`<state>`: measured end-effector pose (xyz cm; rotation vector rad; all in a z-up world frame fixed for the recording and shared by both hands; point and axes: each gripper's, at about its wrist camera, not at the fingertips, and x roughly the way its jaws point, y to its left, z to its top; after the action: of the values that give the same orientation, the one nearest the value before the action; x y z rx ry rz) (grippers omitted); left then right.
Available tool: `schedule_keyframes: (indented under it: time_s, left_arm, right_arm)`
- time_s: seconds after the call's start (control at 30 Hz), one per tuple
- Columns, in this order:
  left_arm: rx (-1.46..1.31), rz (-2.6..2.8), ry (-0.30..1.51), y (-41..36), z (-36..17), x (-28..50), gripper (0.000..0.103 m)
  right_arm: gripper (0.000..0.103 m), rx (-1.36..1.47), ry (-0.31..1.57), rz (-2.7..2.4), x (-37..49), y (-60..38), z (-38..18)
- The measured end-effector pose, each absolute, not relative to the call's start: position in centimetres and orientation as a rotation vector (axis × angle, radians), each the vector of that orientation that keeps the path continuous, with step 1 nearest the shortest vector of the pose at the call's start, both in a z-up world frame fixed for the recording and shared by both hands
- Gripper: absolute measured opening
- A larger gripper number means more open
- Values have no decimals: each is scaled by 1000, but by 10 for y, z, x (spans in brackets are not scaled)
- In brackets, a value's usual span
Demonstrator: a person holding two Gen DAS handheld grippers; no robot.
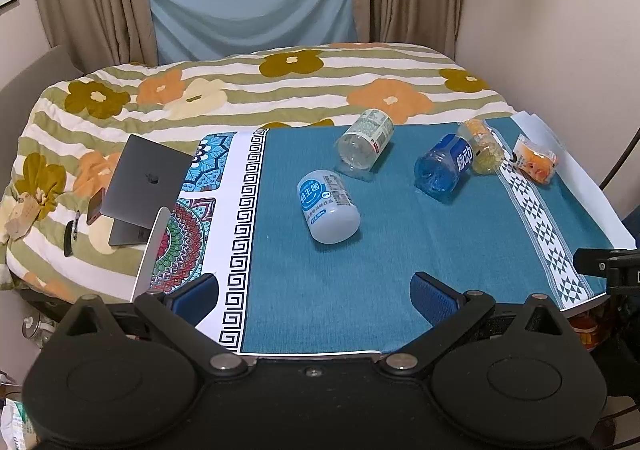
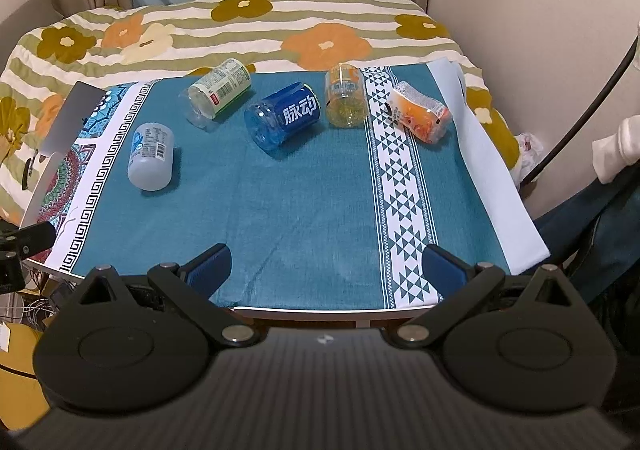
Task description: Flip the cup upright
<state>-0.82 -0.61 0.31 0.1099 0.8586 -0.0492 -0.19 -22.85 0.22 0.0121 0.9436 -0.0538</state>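
Note:
Several cut-bottle cups lie on their sides on the teal tablecloth point(image 1: 320, 290). A white cup point(image 1: 328, 207) point(image 2: 151, 156) lies nearest the left. A clear green-labelled cup point(image 1: 365, 140) point(image 2: 219, 92) lies behind it. A blue cup point(image 1: 442, 164) point(image 2: 283, 115), a yellow-orange cup point(image 1: 482, 146) point(image 2: 346, 96) and an orange cup point(image 1: 536, 164) point(image 2: 420, 116) lie to the right. My left gripper point(image 1: 314, 290) is open and empty over the table's near edge. My right gripper point(image 2: 326, 266) is open and empty, also at the near edge.
A grey laptop point(image 1: 144, 190) stands open at the table's left edge, and also shows in the right wrist view point(image 2: 68, 122). A flowered bed point(image 1: 240, 90) lies behind the table. A wall point(image 1: 560, 30) is on the right. A person's leg point(image 2: 592, 226) is at the right.

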Motion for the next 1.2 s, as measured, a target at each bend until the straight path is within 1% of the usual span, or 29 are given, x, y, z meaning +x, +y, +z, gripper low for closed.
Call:
schedule_keyframes:
  time_s: [1.2]
  left_arm:
    - [93, -39, 842, 0, 12, -5, 103]
  right_arm:
    - [103, 22, 929, -53, 1, -231, 6]
